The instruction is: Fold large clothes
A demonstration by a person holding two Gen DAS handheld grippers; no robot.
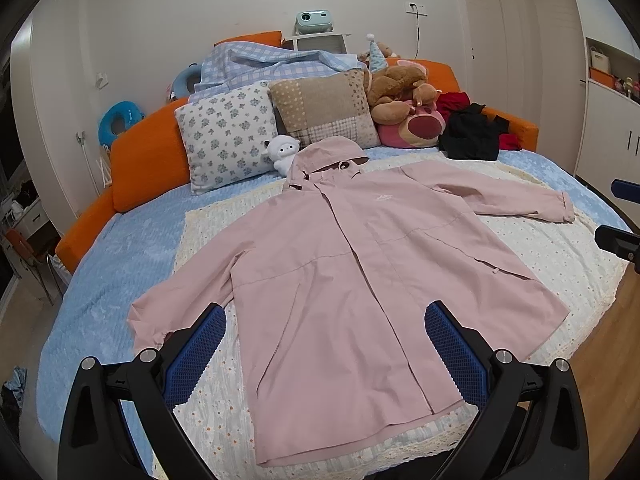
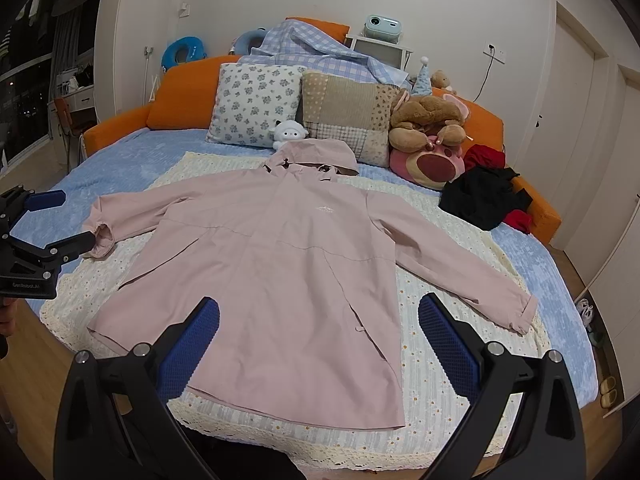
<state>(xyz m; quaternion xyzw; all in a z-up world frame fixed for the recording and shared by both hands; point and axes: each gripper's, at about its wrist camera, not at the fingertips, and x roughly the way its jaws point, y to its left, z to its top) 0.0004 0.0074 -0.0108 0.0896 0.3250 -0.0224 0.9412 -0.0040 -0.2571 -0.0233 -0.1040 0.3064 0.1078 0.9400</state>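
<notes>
Left wrist view: pink hooded jacket [image 1: 352, 280] lies front-up, spread flat on the cream daisy blanket [image 1: 540, 248], on the blue bedspread [image 1: 100, 264]. Hood points to the pillows, hem nearest the cam. Both sleeves out to the sides; the sleeve [image 1: 180, 300] on the left of this view ends at a cuff just beside the left gripper [image 1: 322, 354]. Jaws wide apart, blue pads [image 1: 196, 352] w/ nothing between them, hovering above the hem, no contact w/ cloth that I can see. Right gripper's tips [image 1: 618, 216] peek in at the far right edge.

How I'd do the 1st fold, judging from the layout: nothing folded yet, so begin w/ a sleeve. Pinch at the cuff or shoulder seam, not mid-sleeve, lift low, bring it across the chest so it lands flat & parallel to the zip. Fabric looks thin & slippery, so a deep bite and slow drag should keep it from bunching. Keep the blanket out of the pinch.

Right wrist view: same jacket [image 2: 280, 272], logo on the chest visible, the other sleeve [image 2: 460, 264] running out to a rolled cuff on the right of this view. Right gripper [image 2: 318, 350] also spread wide, pads [image 2: 448, 344] empty, held above the hem w/o touching. Left gripper [image 2: 60, 220] shows at the left edge near the far cuff, gaping, holding nothing.
</notes>
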